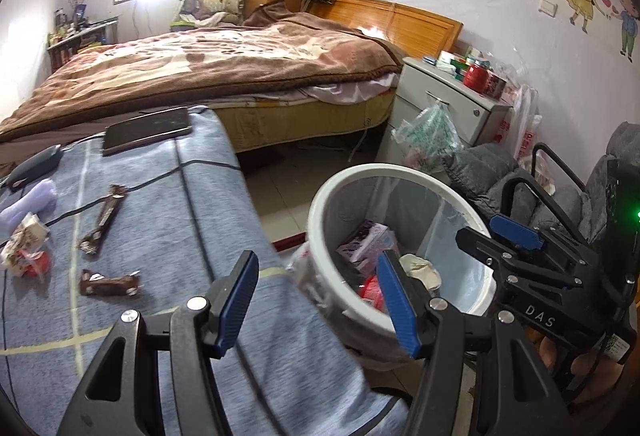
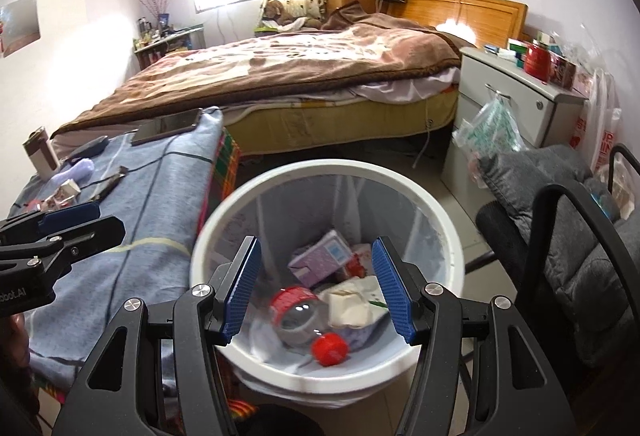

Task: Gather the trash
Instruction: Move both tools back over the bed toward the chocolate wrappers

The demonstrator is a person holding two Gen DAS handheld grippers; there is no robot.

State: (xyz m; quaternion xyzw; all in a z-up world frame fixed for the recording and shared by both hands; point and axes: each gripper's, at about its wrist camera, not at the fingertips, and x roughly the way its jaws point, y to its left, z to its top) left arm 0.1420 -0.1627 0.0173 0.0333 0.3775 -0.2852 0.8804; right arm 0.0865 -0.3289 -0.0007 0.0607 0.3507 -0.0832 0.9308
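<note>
Two brown snack wrappers, one nearer [image 1: 110, 284] and one farther [image 1: 103, 224], lie on the blue checked cloth [image 1: 168, 220] at the left, with a crumpled red-and-white wrapper [image 1: 26, 250] beside them at the far left edge. To the right of the cloth stands the white bin [image 2: 448, 236], already holding a purple carton [image 2: 320, 262], a clear bottle [image 2: 294, 310] with a loose red cap [image 2: 330, 348], and crumpled paper [image 2: 352, 300]. The right gripper [image 2: 318, 288] hangs over the bin mouth with its jaws wide apart and nothing between them, so a drop looks to be finished. The left gripper [image 1: 320, 300] hovers between cloth edge and bin rim, jaws likewise spread and empty. The work seems partway through: the next move calls for swinging a gripper left over the cloth, lowering onto the nearer wrapper, and closing on the thin foil without snagging the fabric. A phone [image 1: 148, 129] at the far end of the cloth should stay put.
</note>
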